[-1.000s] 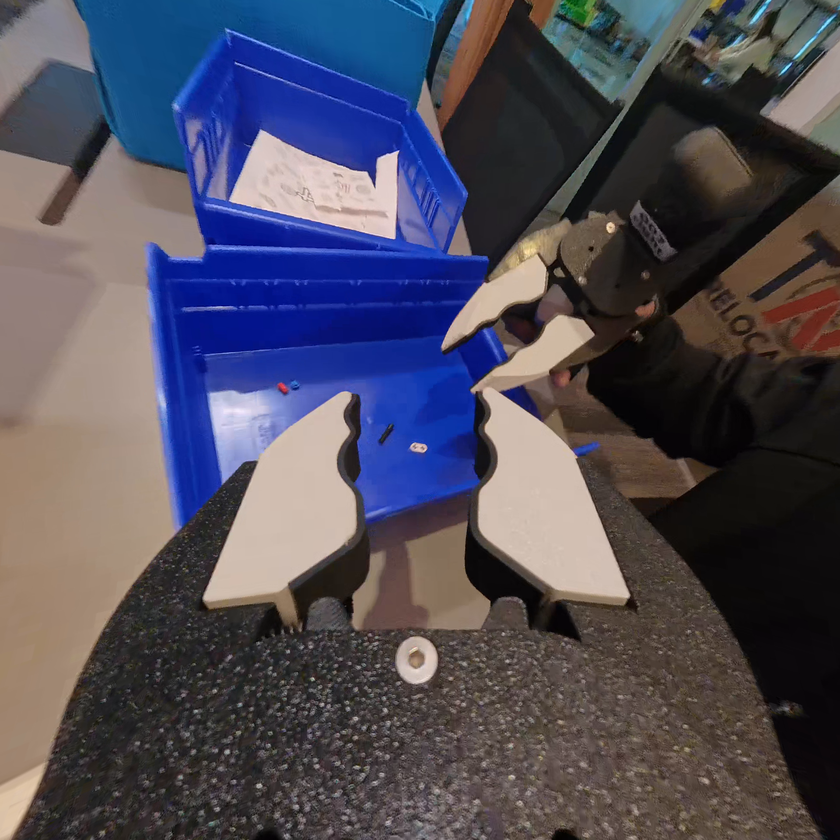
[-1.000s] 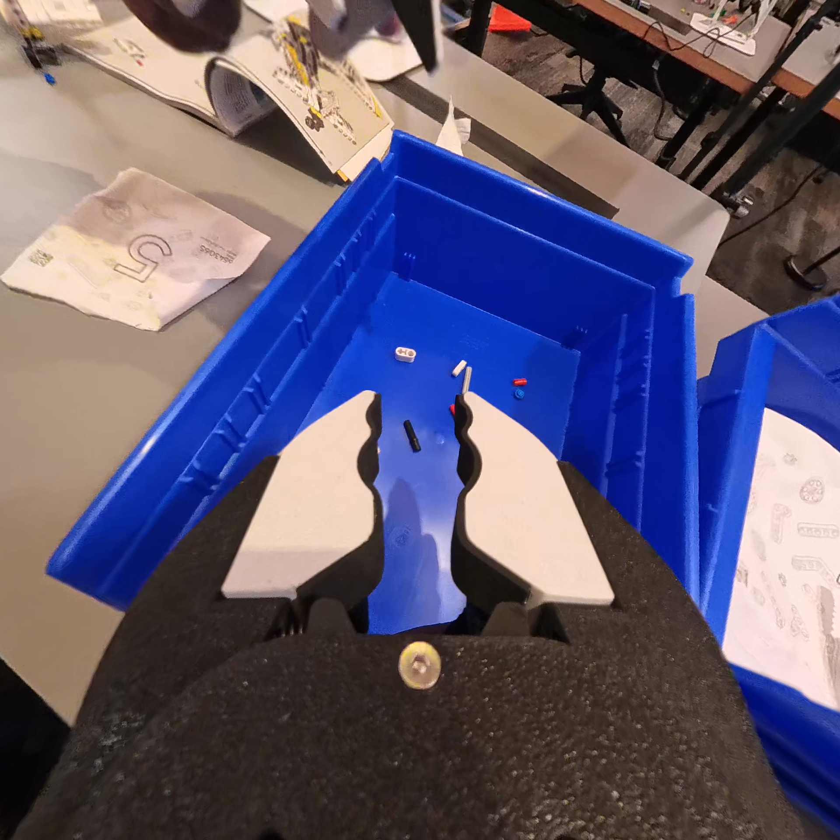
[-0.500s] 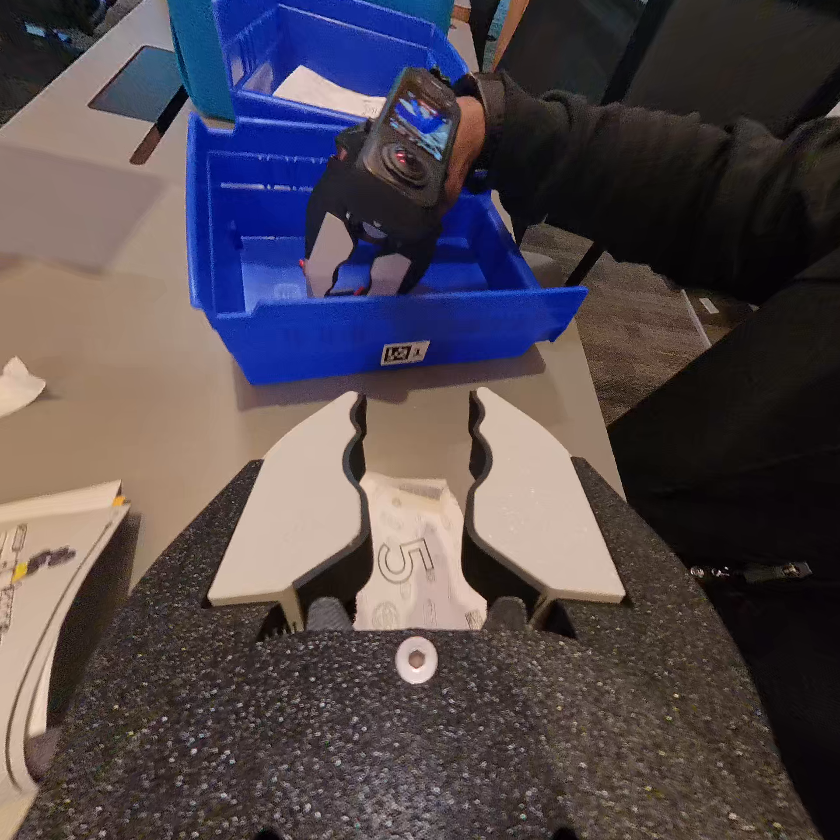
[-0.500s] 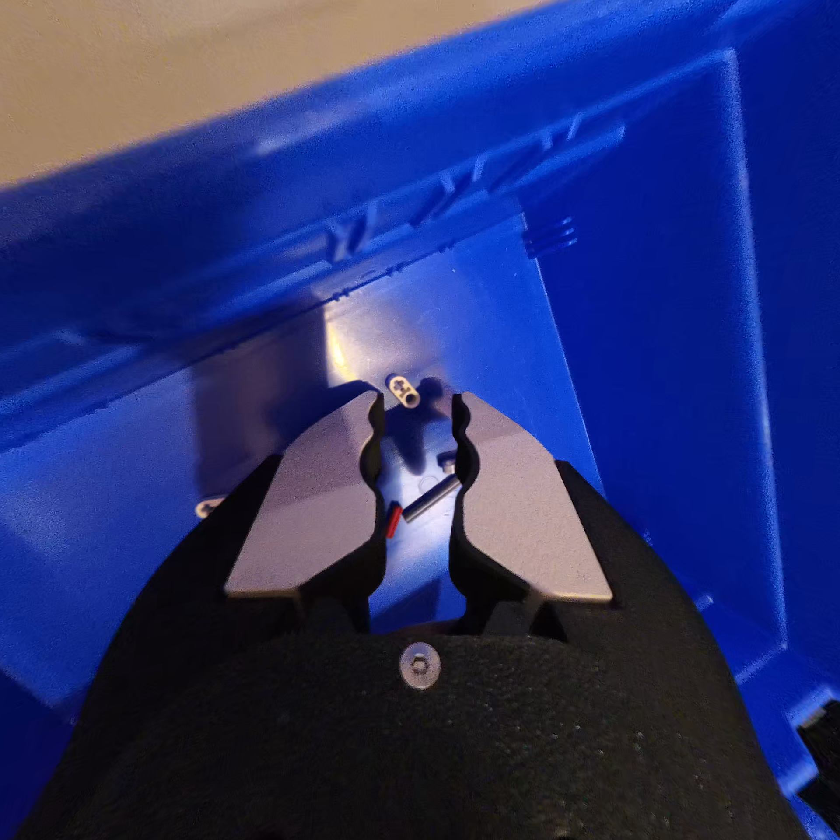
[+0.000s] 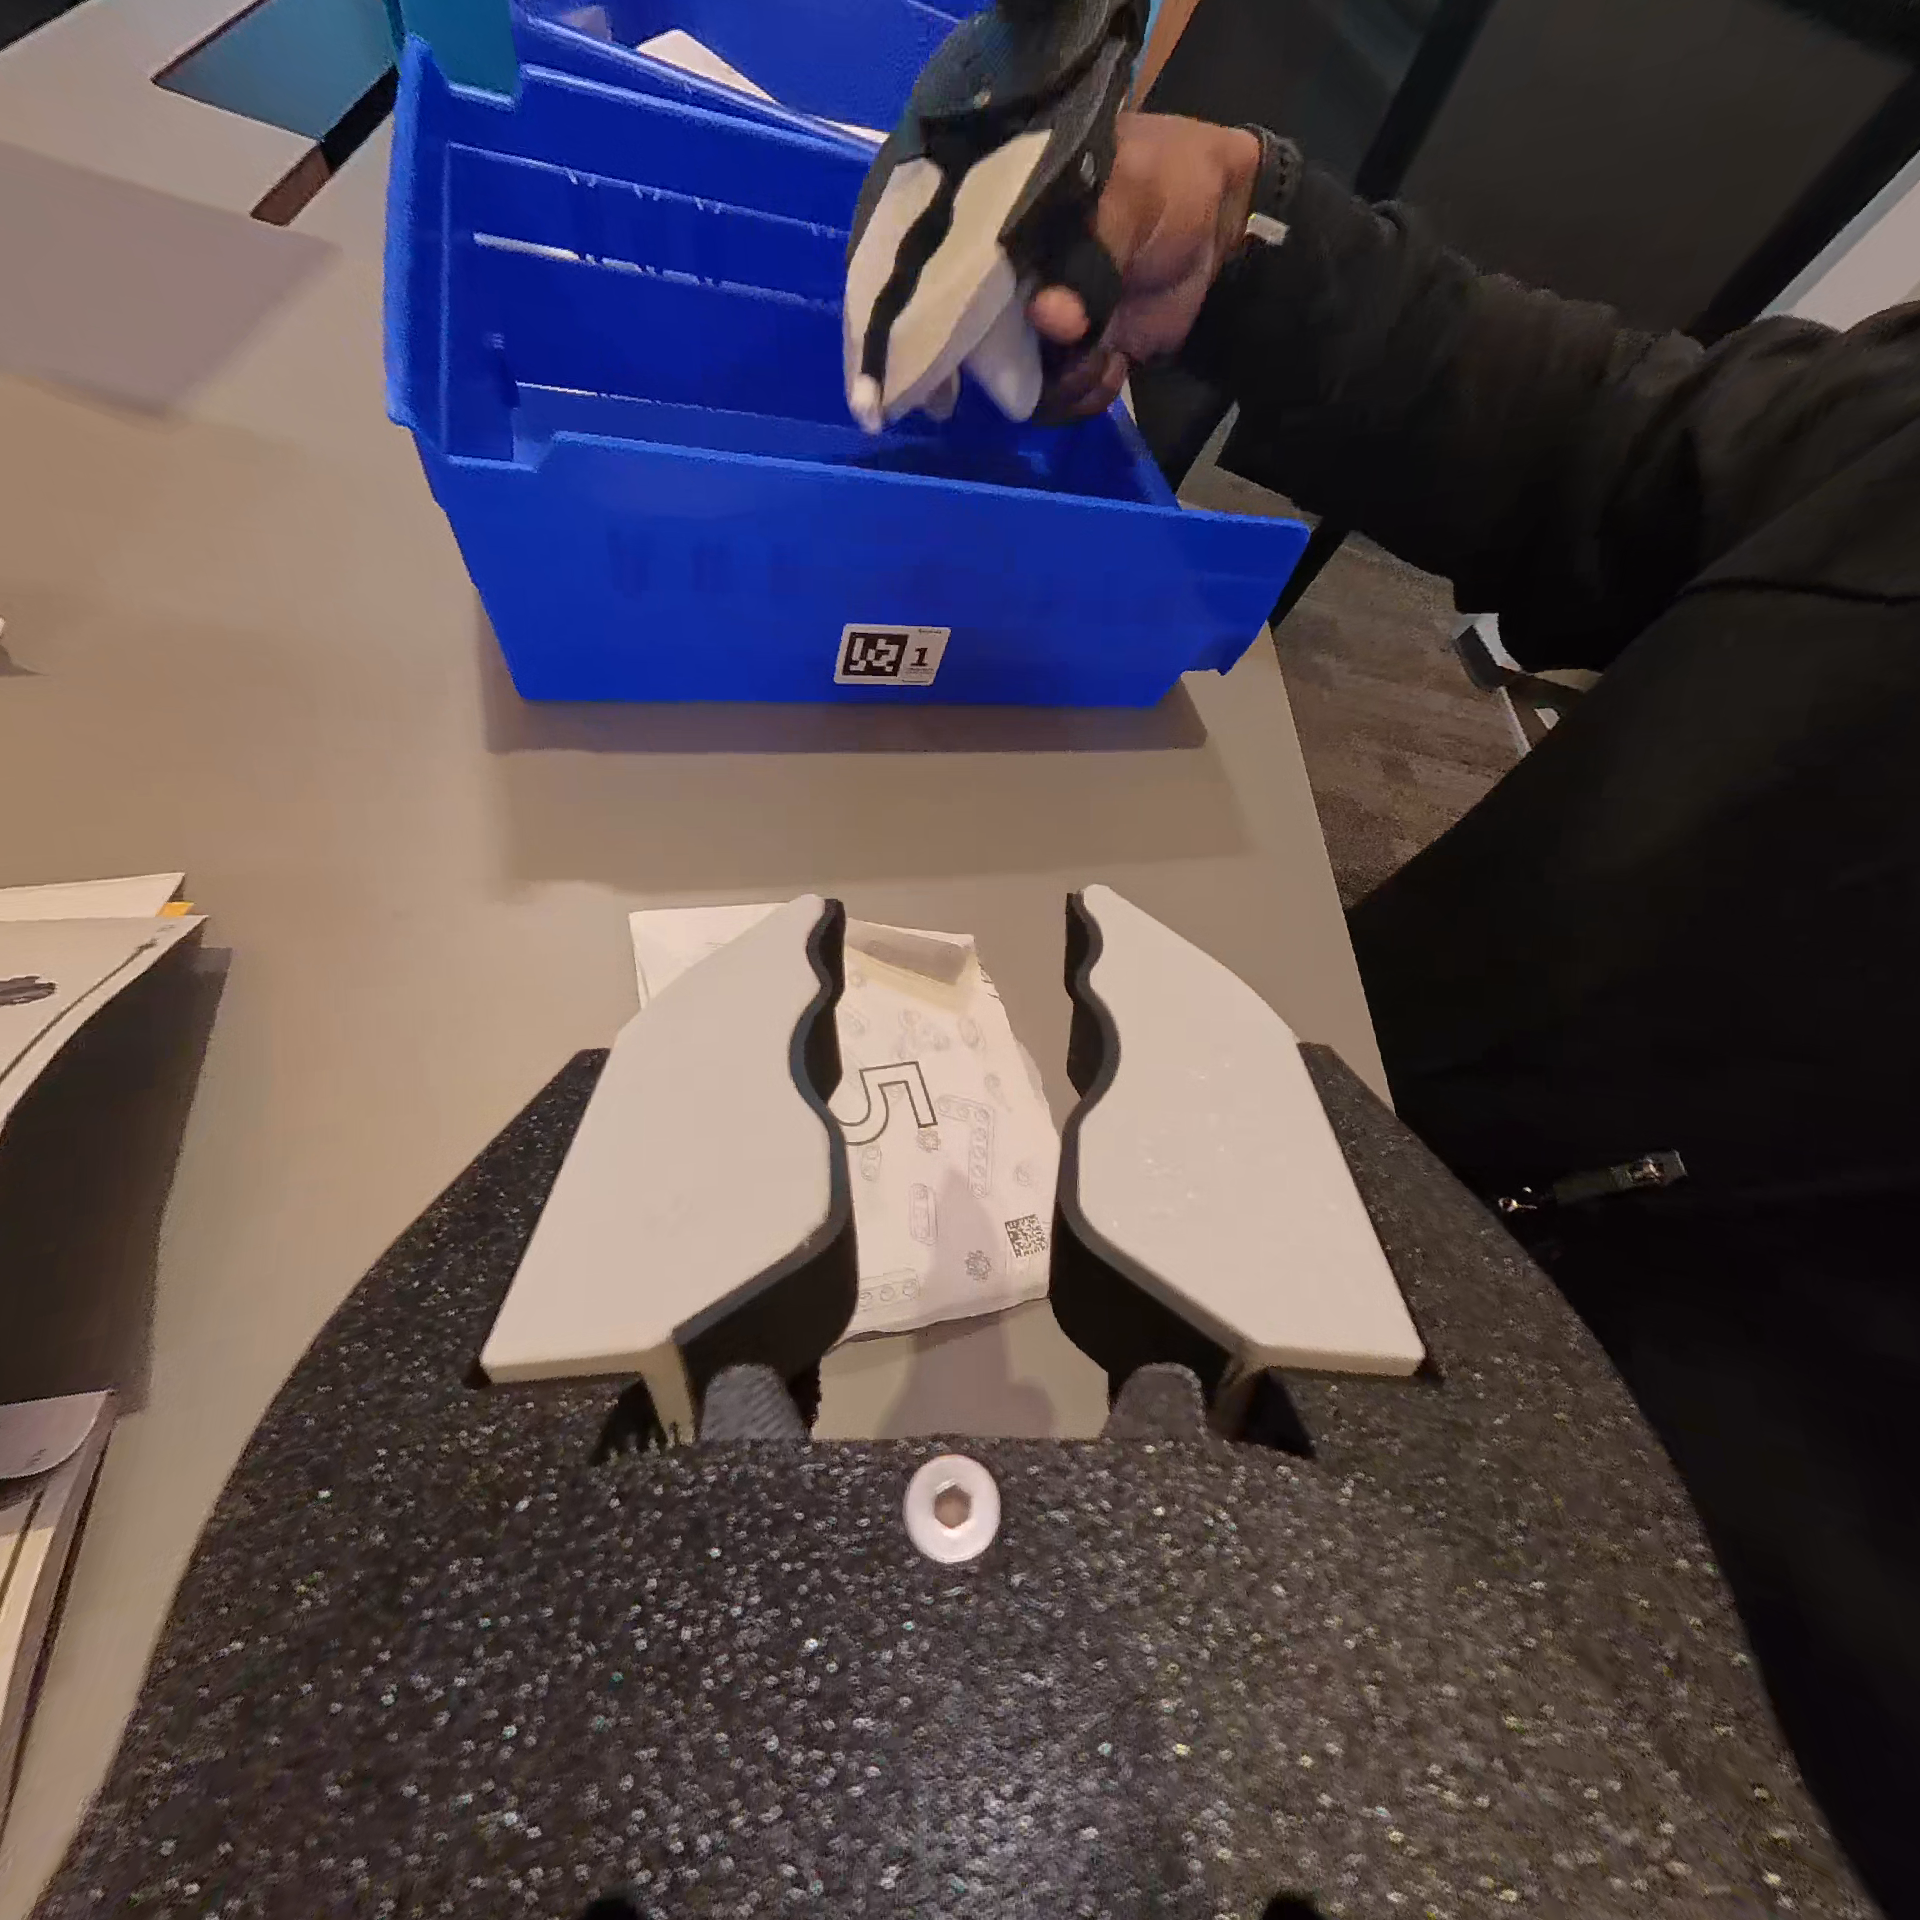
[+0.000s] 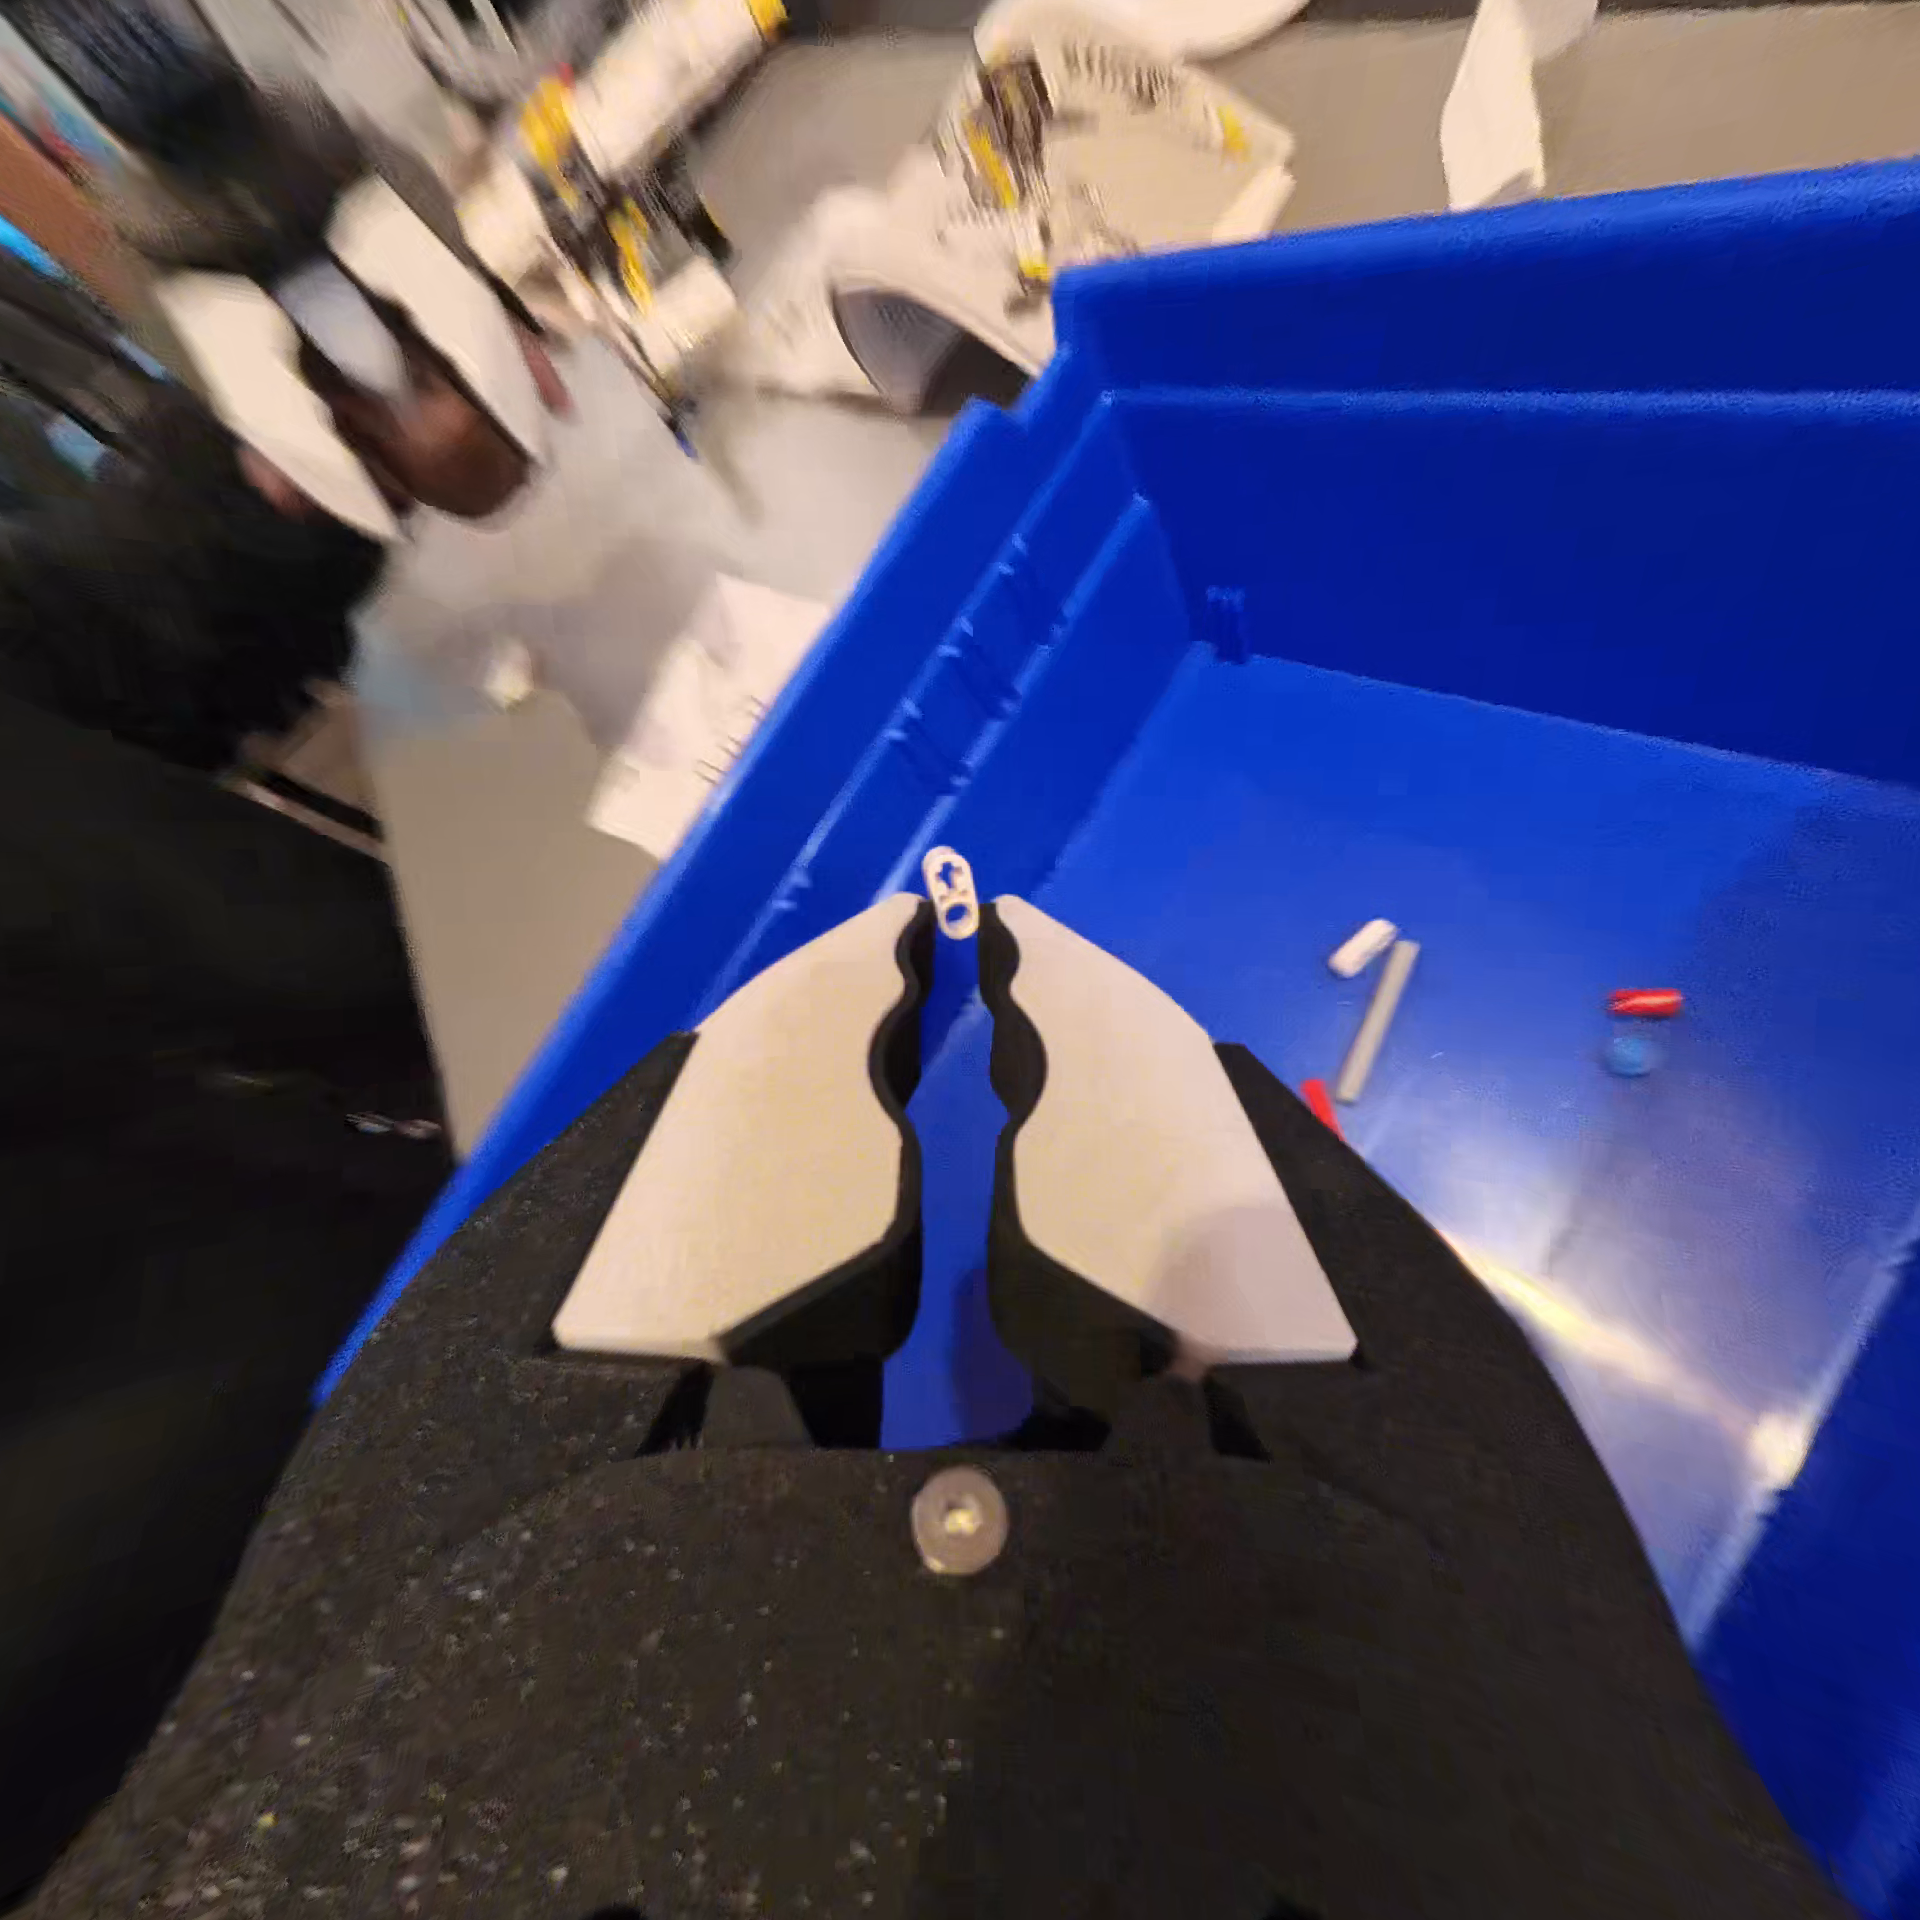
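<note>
Pinching, right gripper (image 6: 954,912): clenched on a small white two-hole link (image 6: 950,902); both black pads press its lower end and its upper end pokes out beyond the fingertips.
Link axis: long axis runs on from the fingers, tilted slightly to the left, with the cross-shaped hole at the far end.
Link place: lifted off the floor of the blue bin (image 6: 1455,748), just inside its left wall.
Left behind in bin: a white pin (image 6: 1361,947), a grey rod (image 6: 1377,1023), a red pin (image 6: 1645,1002) and a blue stud (image 6: 1629,1056), all to the right of the held link and well apart from it.
Left gripper (image 5: 954,920): released, jaws wide with nothing between the pads; it hovers over a printed paper bag (image 5: 935,1132) on the grey table (image 5: 312,790), near side of the bin.
Relation between the two: from the left gripper the right one lies far and slightly right, above the bin; in the right wrist view the left gripper is a blur at far left.
Nearer hand: the right gripper has the link; the left is well apart from it.
</note>
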`<action>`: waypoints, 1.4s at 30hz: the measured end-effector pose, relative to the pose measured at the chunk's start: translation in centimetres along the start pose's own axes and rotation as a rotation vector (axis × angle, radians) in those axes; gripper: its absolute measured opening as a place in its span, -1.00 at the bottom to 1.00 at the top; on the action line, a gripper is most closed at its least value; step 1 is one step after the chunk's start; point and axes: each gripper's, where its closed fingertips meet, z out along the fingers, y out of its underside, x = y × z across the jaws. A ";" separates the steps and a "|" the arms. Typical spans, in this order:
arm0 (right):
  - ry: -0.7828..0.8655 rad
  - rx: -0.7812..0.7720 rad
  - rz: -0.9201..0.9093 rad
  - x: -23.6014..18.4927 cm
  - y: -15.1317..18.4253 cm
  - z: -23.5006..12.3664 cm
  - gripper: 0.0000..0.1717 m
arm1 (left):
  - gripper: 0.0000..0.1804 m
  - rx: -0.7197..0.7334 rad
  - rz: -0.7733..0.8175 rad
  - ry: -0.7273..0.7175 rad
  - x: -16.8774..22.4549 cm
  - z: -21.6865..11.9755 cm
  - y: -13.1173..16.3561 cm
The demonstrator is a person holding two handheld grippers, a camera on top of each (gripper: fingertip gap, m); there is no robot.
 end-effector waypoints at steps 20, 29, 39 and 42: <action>0.074 0.100 0.012 0.1 0.8 -1.4 -0.90 | -0.54 -0.030 0.011 0.058 0.5 3.4 -1.1; 0.460 -0.144 -0.260 0.2 1.6 -1.8 -0.53 | -0.54 0.019 0.018 -0.174 -1.4 -3.6 0.7; 0.460 -0.231 -0.531 -10.4 -1.7 3.0 -0.57 | -0.40 -0.149 0.058 -0.380 2.2 -14.7 14.5; 0.339 -0.249 -0.605 -15.1 -1.2 8.2 -0.57 | -0.38 -0.256 0.141 -0.366 3.2 -15.6 18.6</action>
